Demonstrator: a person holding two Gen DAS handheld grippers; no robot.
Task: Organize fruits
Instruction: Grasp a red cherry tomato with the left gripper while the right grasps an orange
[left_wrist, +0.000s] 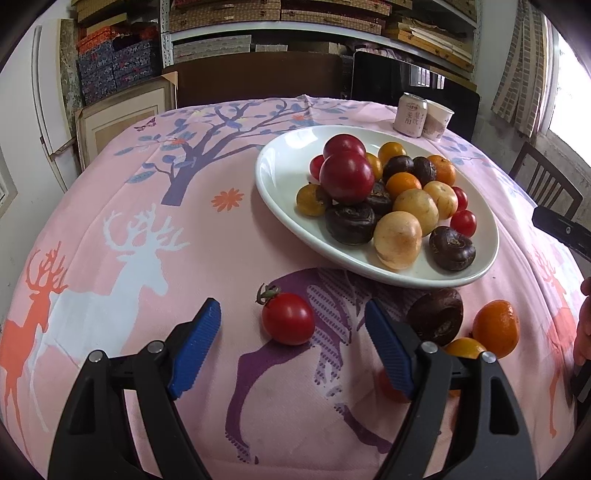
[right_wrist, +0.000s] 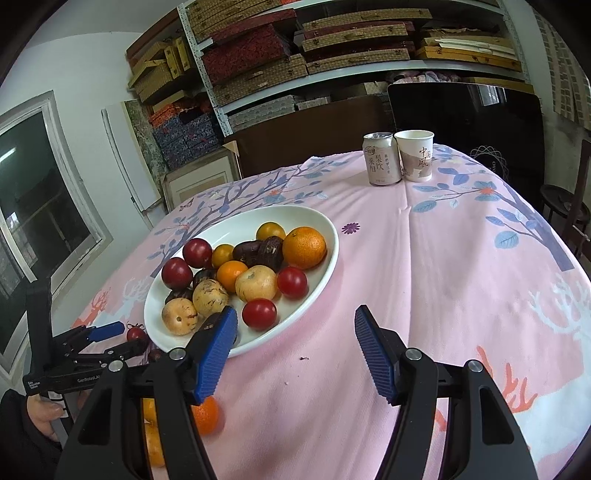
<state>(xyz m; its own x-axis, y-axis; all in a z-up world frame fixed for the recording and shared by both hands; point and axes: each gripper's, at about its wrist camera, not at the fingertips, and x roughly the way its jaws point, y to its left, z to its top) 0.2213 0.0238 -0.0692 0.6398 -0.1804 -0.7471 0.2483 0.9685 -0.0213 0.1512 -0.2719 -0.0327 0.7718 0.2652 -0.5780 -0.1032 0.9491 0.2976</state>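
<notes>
A: Where do your grippers stand?

B: Your left gripper (left_wrist: 291, 345) has its jaws apart, with a red cherry tomato (left_wrist: 288, 318) on the pink worktop (left_wrist: 221, 251) between the blue pads, untouched. Your right gripper (right_wrist: 295, 354) has its jaws apart too, over bare cloth, nothing between them.

A: And the fruit?

B: Most sits piled on the white oval plate (left_wrist: 280, 173). Loose beside its near rim lie a dark water chestnut (left_wrist: 436, 317) and a mandarin (left_wrist: 496, 328). A drink can (right_wrist: 382, 158) and a paper cup (right_wrist: 414, 155) stand touching at the far edge.
</notes>
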